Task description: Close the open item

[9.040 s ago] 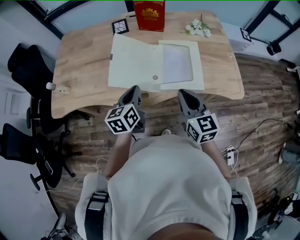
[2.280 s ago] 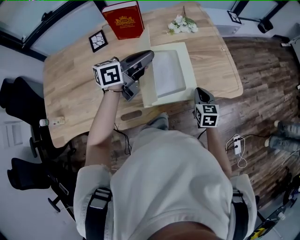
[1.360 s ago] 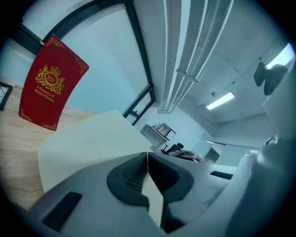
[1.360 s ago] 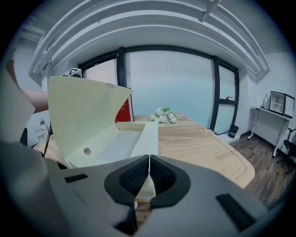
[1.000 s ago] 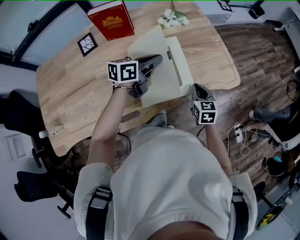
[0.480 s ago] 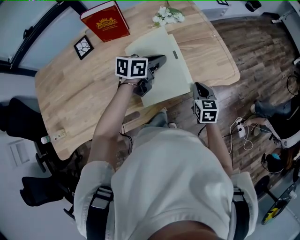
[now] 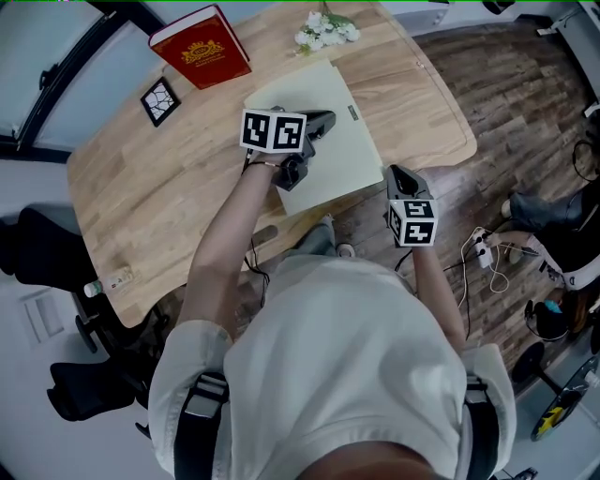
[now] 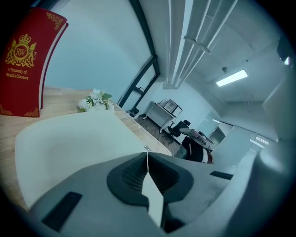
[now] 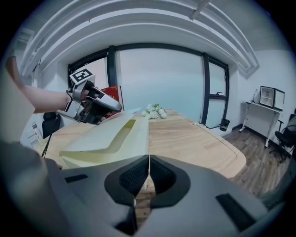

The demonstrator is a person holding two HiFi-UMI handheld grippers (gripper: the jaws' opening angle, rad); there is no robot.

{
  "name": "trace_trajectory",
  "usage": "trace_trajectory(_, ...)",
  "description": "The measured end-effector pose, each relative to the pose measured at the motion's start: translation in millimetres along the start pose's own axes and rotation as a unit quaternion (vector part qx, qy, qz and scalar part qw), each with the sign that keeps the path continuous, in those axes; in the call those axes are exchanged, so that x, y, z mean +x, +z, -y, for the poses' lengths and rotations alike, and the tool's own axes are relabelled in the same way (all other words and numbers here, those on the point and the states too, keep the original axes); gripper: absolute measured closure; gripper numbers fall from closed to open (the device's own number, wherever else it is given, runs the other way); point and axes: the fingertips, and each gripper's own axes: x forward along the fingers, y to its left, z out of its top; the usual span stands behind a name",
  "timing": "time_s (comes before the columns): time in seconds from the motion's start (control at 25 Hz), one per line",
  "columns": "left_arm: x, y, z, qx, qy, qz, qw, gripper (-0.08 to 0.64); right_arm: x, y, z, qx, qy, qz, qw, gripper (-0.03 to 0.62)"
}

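Cream folder [image 7: 345, 155], head view: on the wooden table [image 7: 141, 187] near its front edge; red book [image 7: 200, 47] and flowers [image 7: 323, 28] behind it.
Left gripper [image 7: 325, 119], head view: over the folder's cover.
Right gripper [image 7: 395, 174], head view: beside the table's front edge, off the folder.
Left gripper view: jaws pressed together, nothing between; cover spreads just beneath.
Right gripper view: jaws pressed together, empty; cover slightly raised above the lower half, left gripper at its top.

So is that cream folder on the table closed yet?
Nearly, not fully: the right gripper view shows the folder's cover slanting above its base, a gap beneath, the left gripper over it.
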Motion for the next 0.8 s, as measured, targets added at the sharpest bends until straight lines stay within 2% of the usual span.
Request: trace_trajectory(0.8,49,-15,-7,0.031,0.014,-0.065,0.9973,0.535,-2,-5,4,0.019,-0.013,-0.001,1.000,0.572)
